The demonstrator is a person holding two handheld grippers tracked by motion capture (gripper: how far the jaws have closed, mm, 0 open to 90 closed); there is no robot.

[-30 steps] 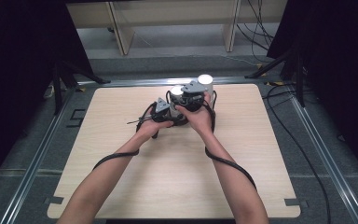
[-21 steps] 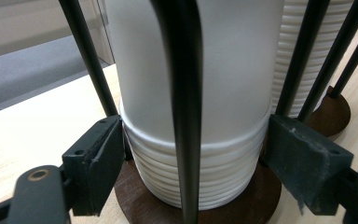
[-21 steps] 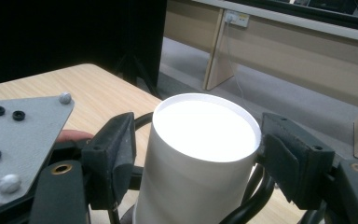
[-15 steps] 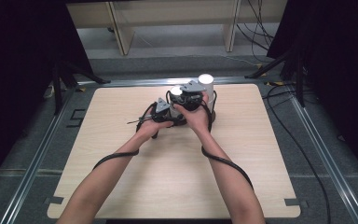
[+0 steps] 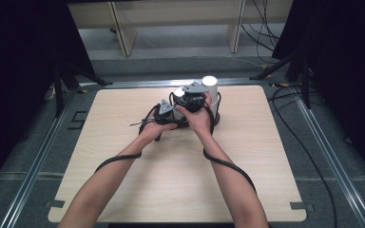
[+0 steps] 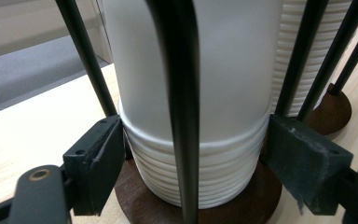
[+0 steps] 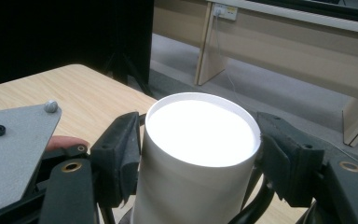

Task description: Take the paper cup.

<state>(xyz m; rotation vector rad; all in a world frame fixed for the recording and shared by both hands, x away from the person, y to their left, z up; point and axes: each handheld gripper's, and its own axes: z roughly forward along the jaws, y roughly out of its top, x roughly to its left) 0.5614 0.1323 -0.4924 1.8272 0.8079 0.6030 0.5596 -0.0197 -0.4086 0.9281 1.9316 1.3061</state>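
**Desk:** High view first. What has changed?

**Photo:** Your right gripper [image 5: 192, 97] has just been closing its jaws, with a cup between them. Your left gripper [image 5: 167, 114] sits just beside it, and both hands are bunched at the far side of the pale wooden table [image 5: 123, 190]. A second stack [image 5: 209, 80], white and round-topped, stands just beyond the right jaws.

**Desk:** And the left gripper view?

**Photo:** Your left gripper [image 6: 193, 144] clamps the cup stack [image 6: 223, 172] low down, one pad pressed on each side of the ribbed band of nested rims. Above that band the wall is smooth, matte white paper. A thin black rod of the wire holder [image 6: 179, 93] rises straight up between the jaws, in front of the cups. Under them lies a dark, round wooden base [image 6: 140, 196].

**Desk:** The right gripper view?

**Photo:** Your right gripper [image 7: 198, 149] grips the top cup [image 7: 200, 130], whose thin circular rim sits level between the two black, blocky pads. Both pads touch its sides.

**Desk:** What does that mean for the job?

**Photo:** As I read it, you have the stack braced below and the top cup caught above, so a straight lift should part them. Squeeze gently, because paper walls dent.
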